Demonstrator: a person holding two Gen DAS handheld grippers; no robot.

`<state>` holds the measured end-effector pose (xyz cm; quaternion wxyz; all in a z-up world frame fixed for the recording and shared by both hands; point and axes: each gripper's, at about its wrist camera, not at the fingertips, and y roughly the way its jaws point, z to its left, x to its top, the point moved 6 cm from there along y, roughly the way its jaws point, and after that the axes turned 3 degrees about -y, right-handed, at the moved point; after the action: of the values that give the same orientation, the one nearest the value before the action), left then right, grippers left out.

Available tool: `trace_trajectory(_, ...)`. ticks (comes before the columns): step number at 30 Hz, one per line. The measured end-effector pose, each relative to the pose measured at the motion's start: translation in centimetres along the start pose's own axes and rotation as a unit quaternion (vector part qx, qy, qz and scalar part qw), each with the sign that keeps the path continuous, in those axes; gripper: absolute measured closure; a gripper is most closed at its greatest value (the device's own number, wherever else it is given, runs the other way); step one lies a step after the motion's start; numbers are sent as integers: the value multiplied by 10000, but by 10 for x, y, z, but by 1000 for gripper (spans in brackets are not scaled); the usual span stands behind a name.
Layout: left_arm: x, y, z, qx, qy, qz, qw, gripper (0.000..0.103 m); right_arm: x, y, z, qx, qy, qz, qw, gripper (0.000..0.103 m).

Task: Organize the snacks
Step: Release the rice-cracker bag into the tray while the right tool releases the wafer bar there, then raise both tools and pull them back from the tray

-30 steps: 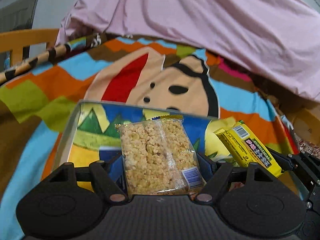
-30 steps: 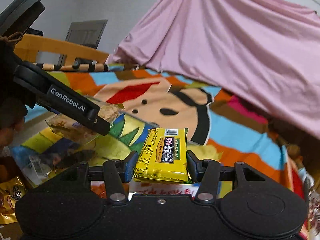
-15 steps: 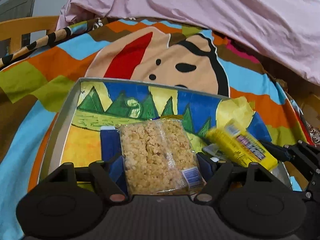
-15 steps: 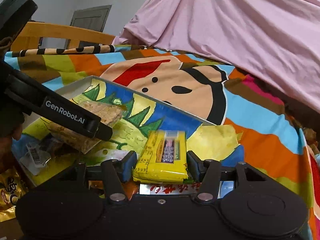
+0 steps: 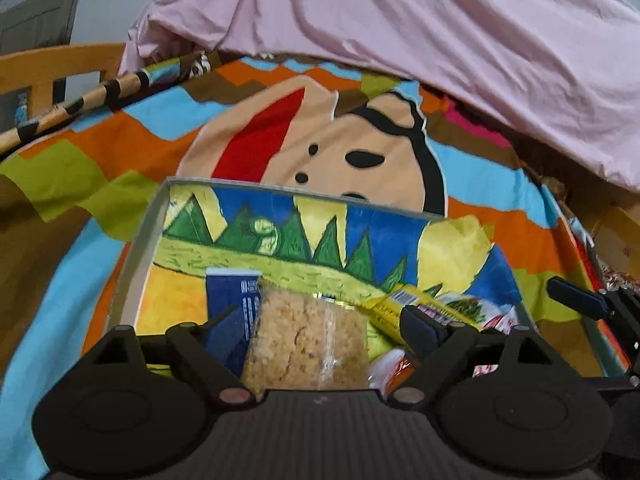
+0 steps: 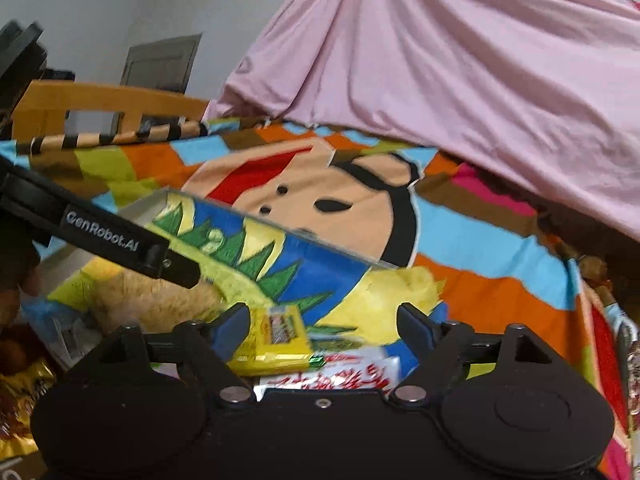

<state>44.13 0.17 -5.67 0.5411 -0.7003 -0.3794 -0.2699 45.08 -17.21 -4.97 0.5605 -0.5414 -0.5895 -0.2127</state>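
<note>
A shallow box (image 5: 152,240) with a painted lining lies on the blanket, and both grippers hang over its near end. My left gripper (image 5: 320,326) has its jaws opening. The clear pack of puffed rice (image 5: 308,344) lies loose between them on the box floor, next to a blue pack (image 5: 228,312). My right gripper (image 6: 324,324) also has its jaws opening. The yellow snack bar (image 6: 276,340) rests by its left finger, clear of the right one, on a red and white pack (image 6: 348,376). The left wrist view shows the yellow snack bar (image 5: 404,308) too.
A colourful cartoon blanket (image 5: 360,148) covers the surface, with a pink sheet (image 5: 440,40) heaped behind it. A wooden frame (image 6: 100,100) and a striped pole (image 6: 120,136) stand at the far left. A gold snack bag (image 6: 20,380) lies outside the box at the left.
Both grippers widened their jaws. The puffed rice pack and the yellow bar, held before, have slipped down out of the pads into the box.
</note>
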Motion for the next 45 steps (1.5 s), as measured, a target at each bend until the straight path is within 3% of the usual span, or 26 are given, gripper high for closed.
trace_trajectory(12,24,-95,-17,-39,144,-1245,9921,1,48,-81,-27,-361,307,-824,9955,8)
trace_trajectory(19,21,-151,-28,-59,198,-1614,9867,1,69,-144,-32,-405,386,-1259,9905,5)
trace_trajectory(20,19,-160,-29,-70,199,-1670,9857,1,70,-154,-32,-431,406,-1316,9895,1)
trace_trajectory(29,-5,-227,-35,-17,308,-2094,9773,0,68,-232,-25,-591,610,-1619,9832,1)
trace_trajectory(37,-34,-273,-37,24,391,-2209,9745,0,53,-290,-19,-730,749,-1678,9803,1)
trace_trajectory(45,-67,-296,-33,89,307,-1986,9796,0,32,-331,-5,-743,691,-1483,9837,1)
